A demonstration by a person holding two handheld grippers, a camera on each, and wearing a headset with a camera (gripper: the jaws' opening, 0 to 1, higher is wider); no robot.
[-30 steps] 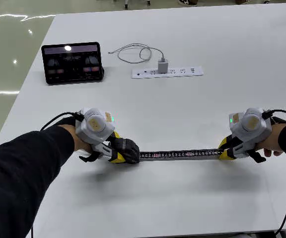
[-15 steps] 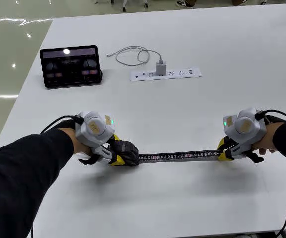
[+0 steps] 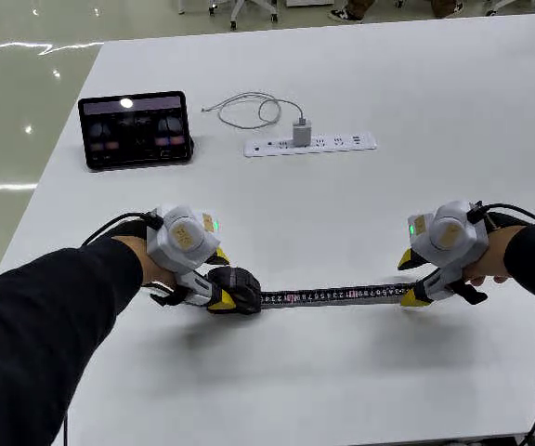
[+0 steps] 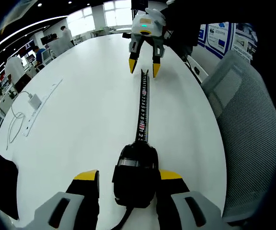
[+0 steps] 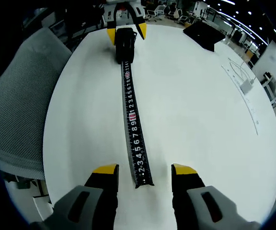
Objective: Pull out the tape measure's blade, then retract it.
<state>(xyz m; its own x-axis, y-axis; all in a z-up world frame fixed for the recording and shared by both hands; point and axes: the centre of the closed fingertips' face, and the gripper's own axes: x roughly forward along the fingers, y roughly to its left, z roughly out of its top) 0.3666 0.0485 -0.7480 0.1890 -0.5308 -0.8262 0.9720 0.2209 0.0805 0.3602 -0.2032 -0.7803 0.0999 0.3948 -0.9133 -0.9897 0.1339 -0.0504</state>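
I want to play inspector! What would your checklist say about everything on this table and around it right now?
Surface: white table, flat and plain.
Job's things: tape measure case lies on the table; its blade is pulled out flat, numbers up.
Clutter: tablet with its screen on; power strip with a charger plugged in.
Grippers: left gripper, jaws shut on the case; right gripper, jaws open on either side of the blade's tip, not touching it.
Cables: white cable looped by the charger; black cable running from the left gripper.
Surroundings: shiny floor; mesh chair.
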